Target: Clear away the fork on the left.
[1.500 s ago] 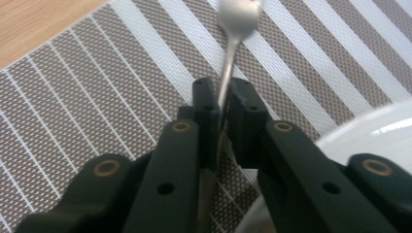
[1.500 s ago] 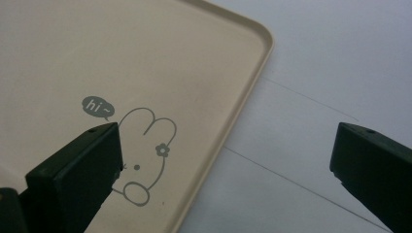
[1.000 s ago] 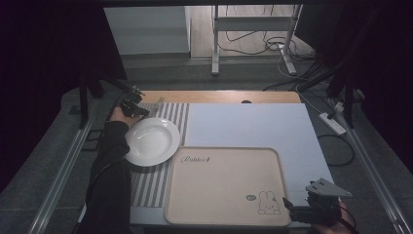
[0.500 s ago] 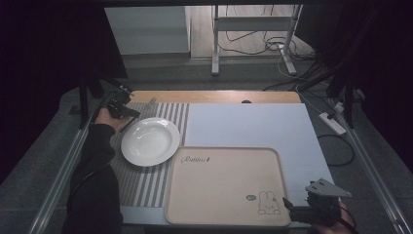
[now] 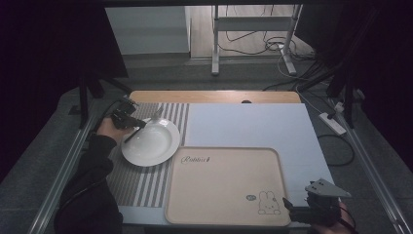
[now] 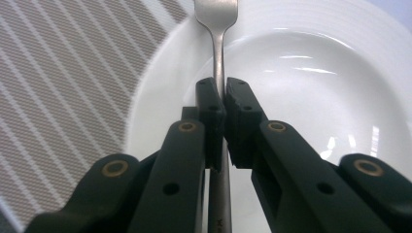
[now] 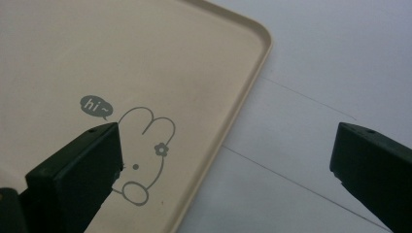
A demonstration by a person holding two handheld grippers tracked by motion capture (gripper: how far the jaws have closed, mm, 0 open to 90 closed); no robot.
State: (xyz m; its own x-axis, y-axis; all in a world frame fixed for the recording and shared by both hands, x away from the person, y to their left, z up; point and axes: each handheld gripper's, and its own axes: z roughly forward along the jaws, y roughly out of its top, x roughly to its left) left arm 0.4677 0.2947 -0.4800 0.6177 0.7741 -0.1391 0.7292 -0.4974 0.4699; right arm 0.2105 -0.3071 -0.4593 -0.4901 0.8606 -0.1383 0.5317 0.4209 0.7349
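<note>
Left tool clamped tight on the handle of a slim silver metal fork; jaws closed to the width of the shank, nothing else in them. In the left tool's view the fork runs straight out along the tool's own line, tines away from me at the far rim of the round white ceramic plate, handle passing back between the jaws and out below them.

From the high view the fork lies over the plate's far-left rim, tines just past the rim above the grey-and-white striped placemat, my left hand just beside the plate on its left. Can't tell whether the fork touches the china or hangs just above it.

Right tool idle at the near right corner of the surface, jaws spread wide, holding nothing. It looks down on the corner of the beige rectangular plastic tray with a rabbit drawing and the pale blue mat beside it.

Judgement: the fork's long axis already follows the left tool, so any placing turns on the wrist alone. Tray lies to the right and nearer me. Left arm has the job; right is well apart.
</note>
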